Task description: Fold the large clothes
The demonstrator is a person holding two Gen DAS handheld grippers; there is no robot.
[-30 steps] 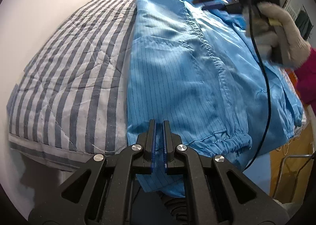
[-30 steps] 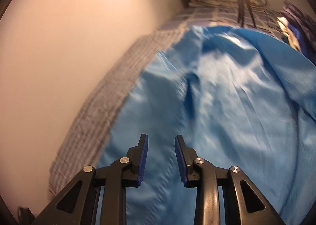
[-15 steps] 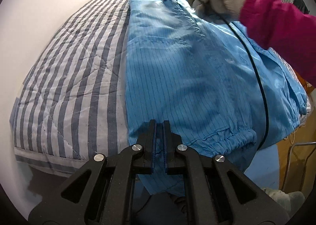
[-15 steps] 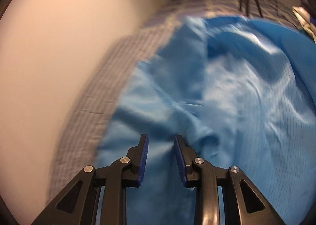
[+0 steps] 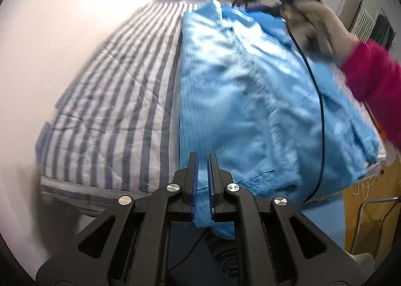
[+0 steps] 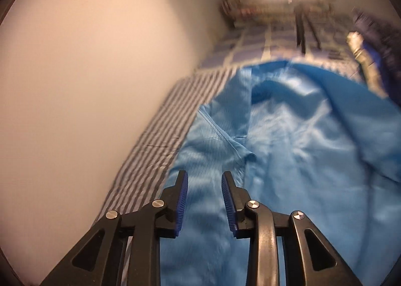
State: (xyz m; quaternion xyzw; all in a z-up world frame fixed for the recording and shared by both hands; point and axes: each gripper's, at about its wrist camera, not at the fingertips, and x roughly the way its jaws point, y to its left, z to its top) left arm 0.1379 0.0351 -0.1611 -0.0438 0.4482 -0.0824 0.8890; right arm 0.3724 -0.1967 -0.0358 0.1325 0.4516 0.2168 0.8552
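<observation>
My left hand-held gripper (image 5: 202, 182) pinches the blue garment (image 5: 250, 100) at its six o'clock hem, anchoring it on the striped bed (image 5: 112, 100). My right hand-held gripper (image 6: 204, 198) is opening, nothing pinched, over the twelve o'clock collar end.

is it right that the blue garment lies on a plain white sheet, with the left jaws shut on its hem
Not quite: the left wrist view shows the blue garment lying on a blue-and-white striped quilt, not a plain white sheet. The left gripper does pinch its hem.
</observation>
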